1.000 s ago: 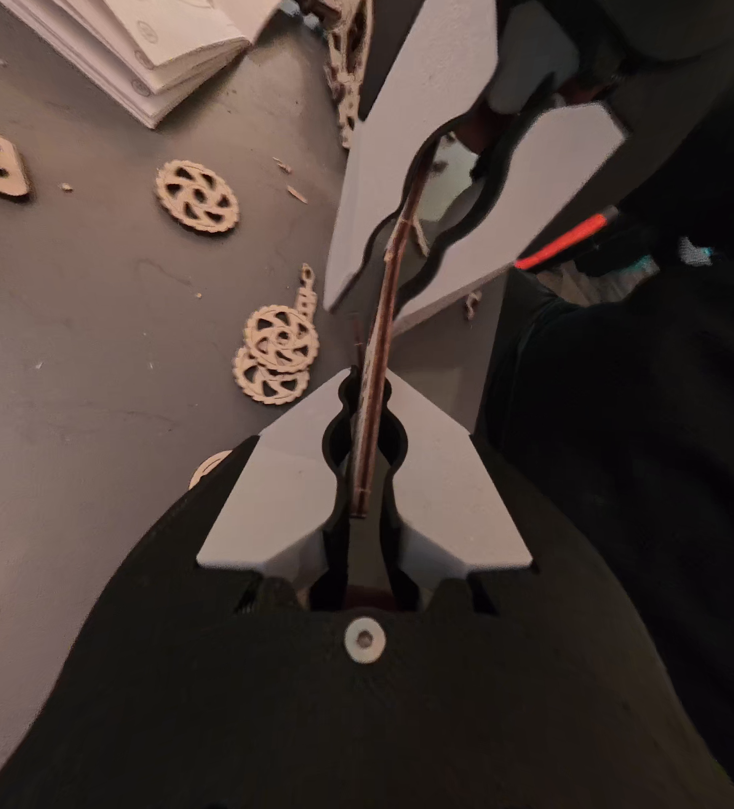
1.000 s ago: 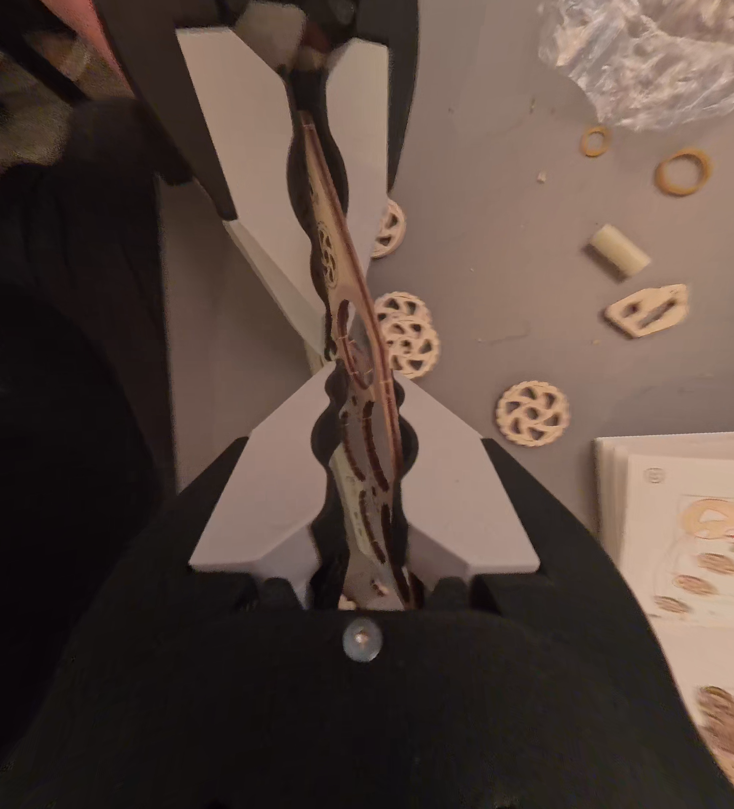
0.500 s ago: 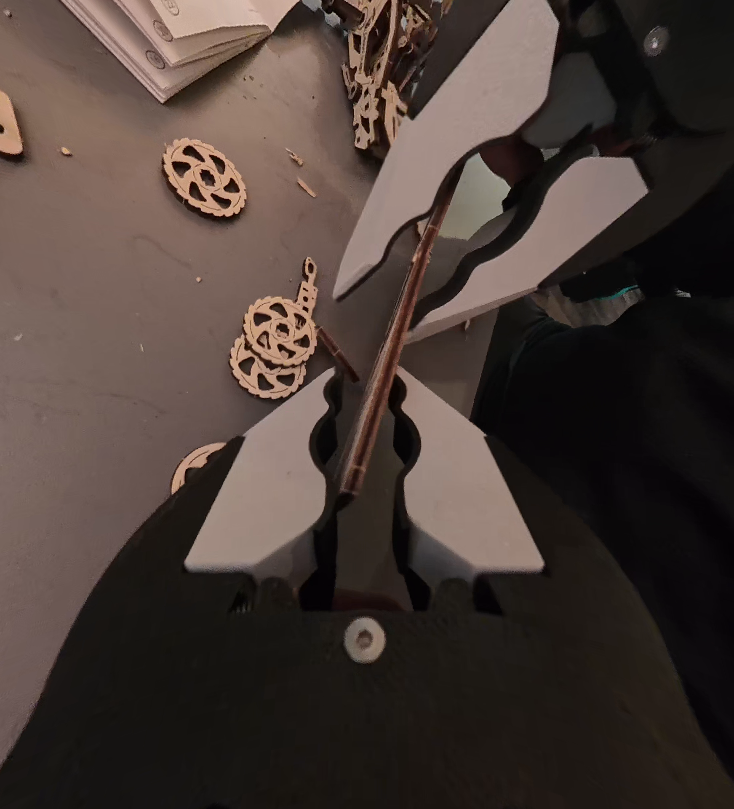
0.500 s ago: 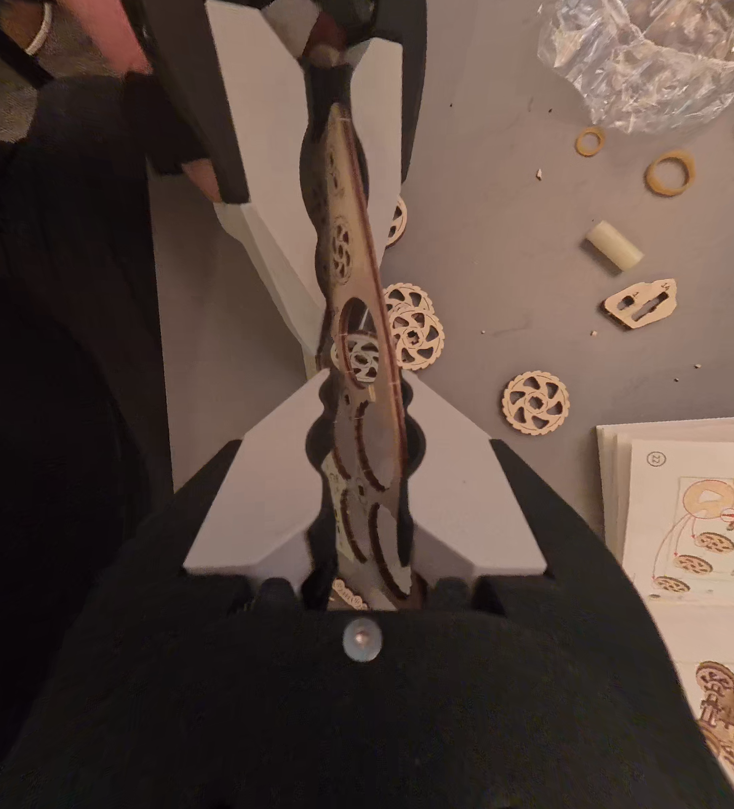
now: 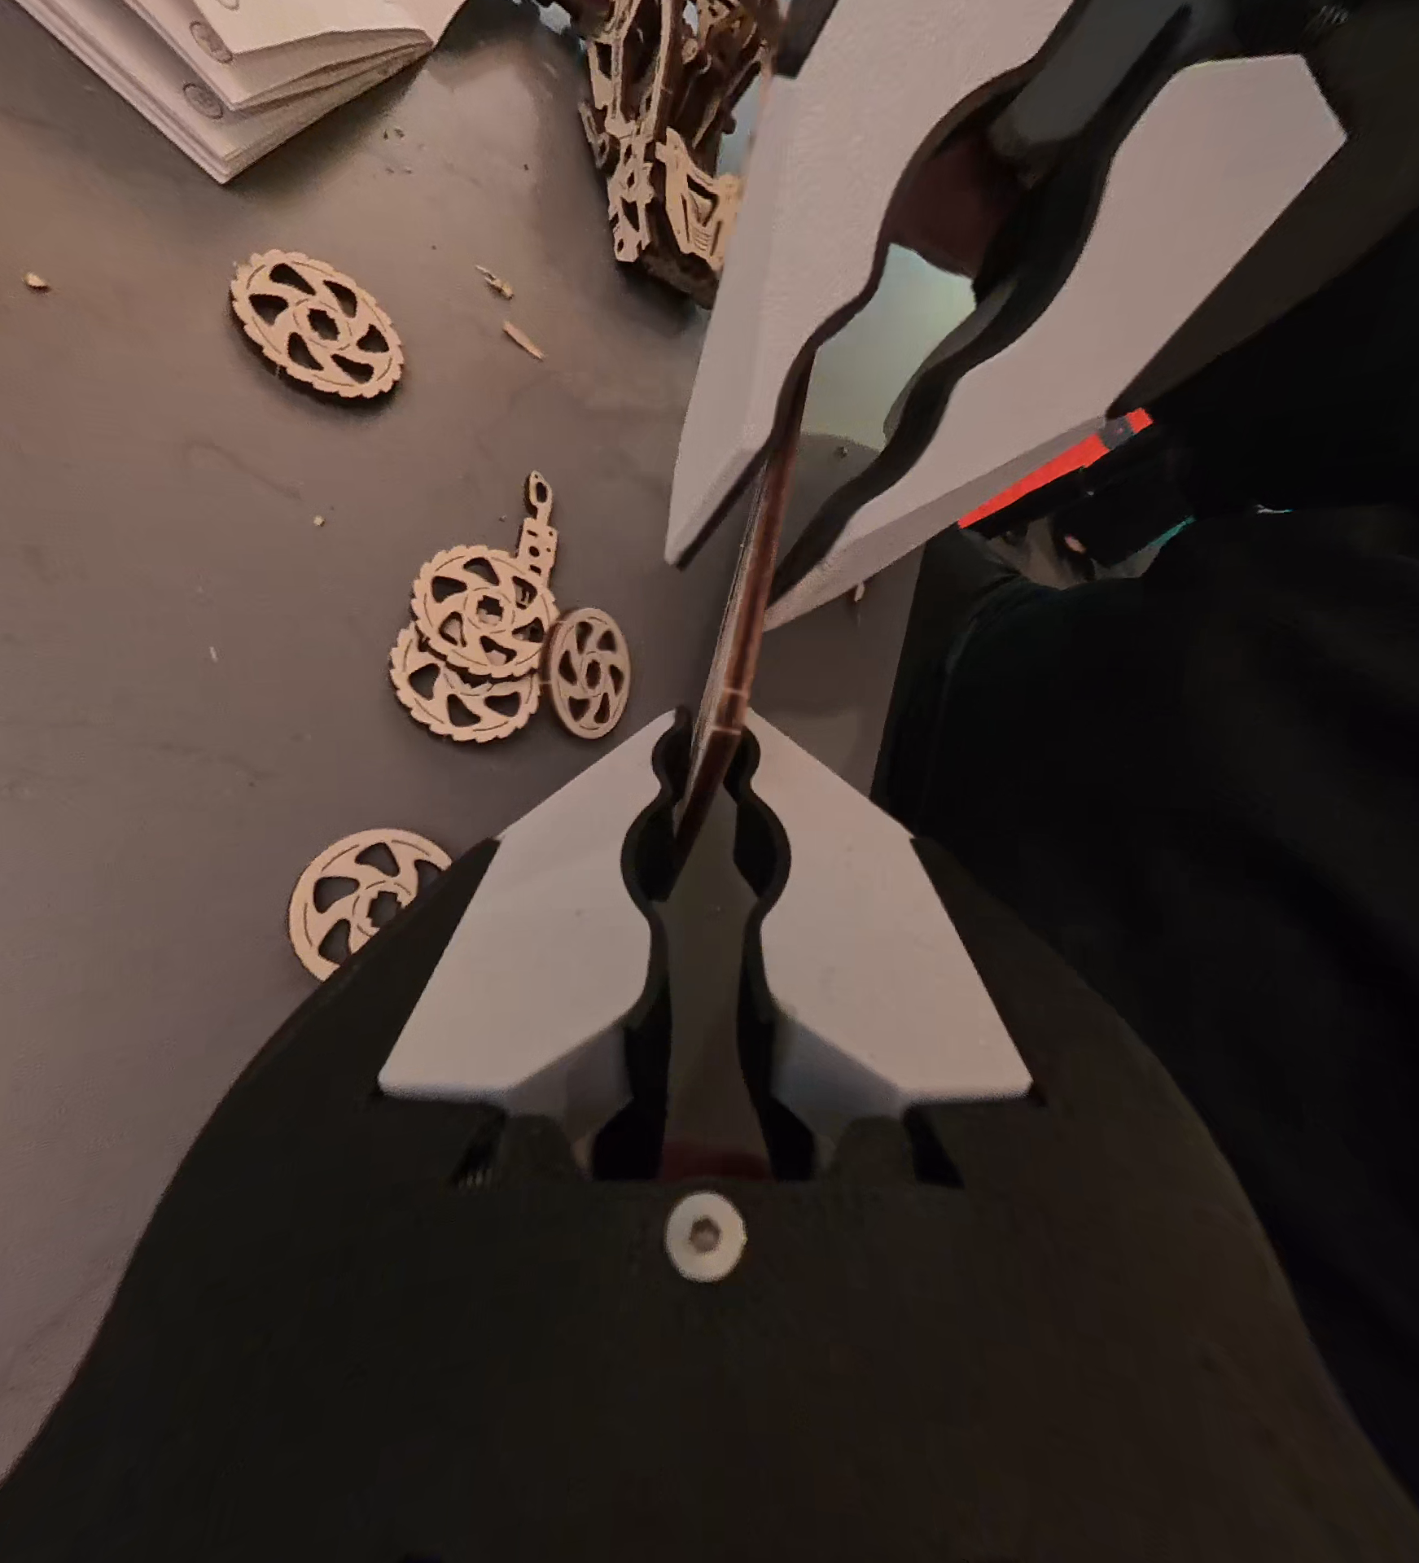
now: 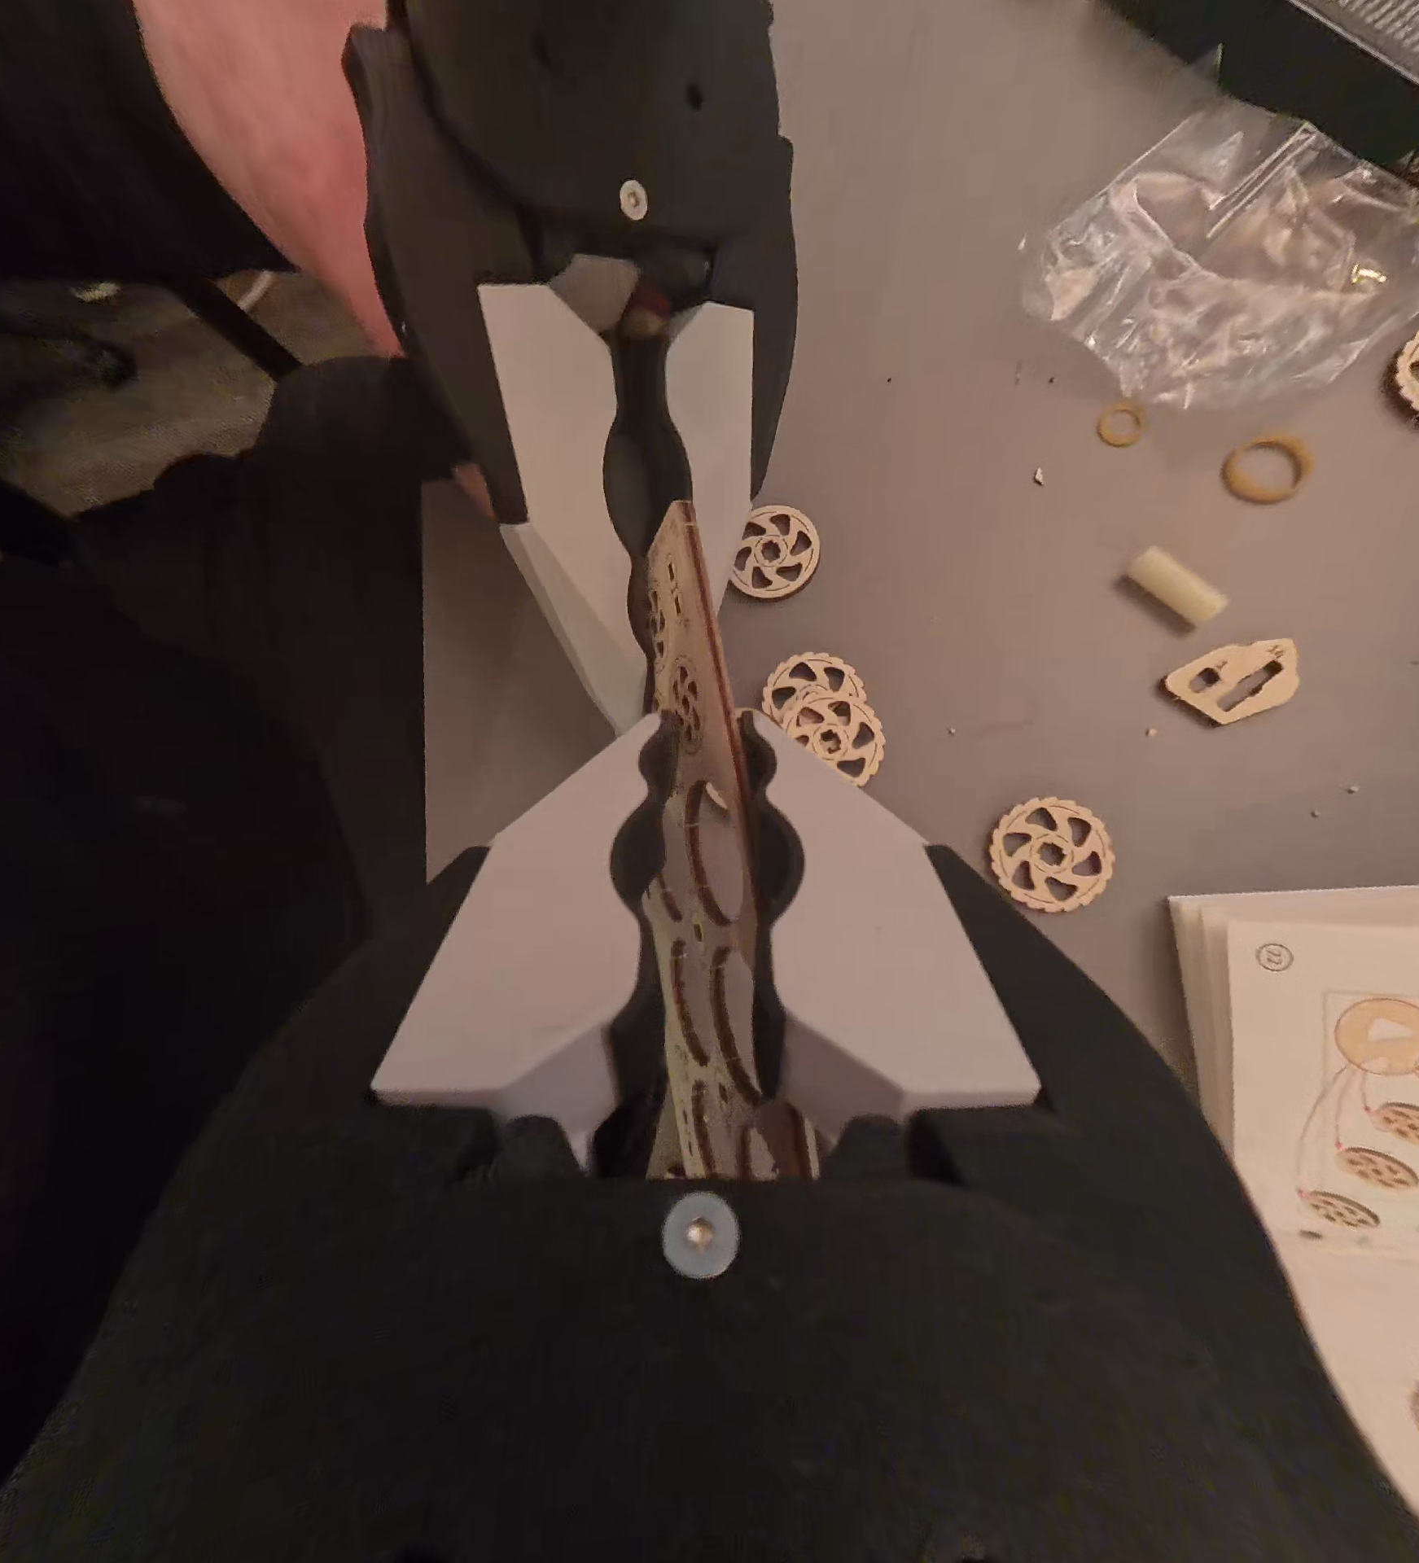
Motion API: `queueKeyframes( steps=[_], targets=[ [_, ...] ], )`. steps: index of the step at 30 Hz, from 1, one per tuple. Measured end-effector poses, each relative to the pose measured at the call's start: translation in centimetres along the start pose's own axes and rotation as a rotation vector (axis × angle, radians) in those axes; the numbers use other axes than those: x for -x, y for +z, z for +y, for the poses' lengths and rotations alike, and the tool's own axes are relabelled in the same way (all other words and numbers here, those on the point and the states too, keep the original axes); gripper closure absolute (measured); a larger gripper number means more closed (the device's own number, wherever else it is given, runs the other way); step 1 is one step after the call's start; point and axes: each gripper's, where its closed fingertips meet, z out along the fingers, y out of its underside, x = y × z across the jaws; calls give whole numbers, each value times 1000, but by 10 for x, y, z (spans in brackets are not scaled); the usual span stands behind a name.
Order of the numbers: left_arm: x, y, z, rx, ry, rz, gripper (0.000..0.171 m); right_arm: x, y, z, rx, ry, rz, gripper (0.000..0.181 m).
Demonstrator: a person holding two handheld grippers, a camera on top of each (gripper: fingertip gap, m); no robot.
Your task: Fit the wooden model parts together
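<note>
Above grey table [image 5: 97,761], right claw [image 6: 701,744] clamps wooden sheet [image 6: 701,888] (edge-on); left claw [image 5: 710,744] pinches its far end.

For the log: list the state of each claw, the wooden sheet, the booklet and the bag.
wooden sheet: gripped from both ends, in the air.
left claw: shut on the wooden sheet's end.
right claw: shut on the wooden sheet.
booklet: open.
plastic bag: crumpled.

On the desk [image 6: 985,254] lie five gears [image 6: 1051,856], two rings [image 6: 1267,474], one bag [image 6: 1222,262], one booklet [image 6: 1348,1099], one peg [image 6: 1174,586].
</note>
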Motion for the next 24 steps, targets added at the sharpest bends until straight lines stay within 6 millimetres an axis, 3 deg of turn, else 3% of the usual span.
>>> queueKeyframes(
  steps=[11,17,20,24],
  targets=[
    [-2,7,2,5,-4,19,167,0,1,5,-16,112,-88,170],
    [-2,9,4,17,10,15,166,1,2,7,-12,76,-57,171],
    [-11,8,2,12,37,36,167,11,-5,5,-15,52,-74,174],
    [-33,4,-14,-43,96,81,153,28,-26,1,-58,42,-96,178]
  ],
)
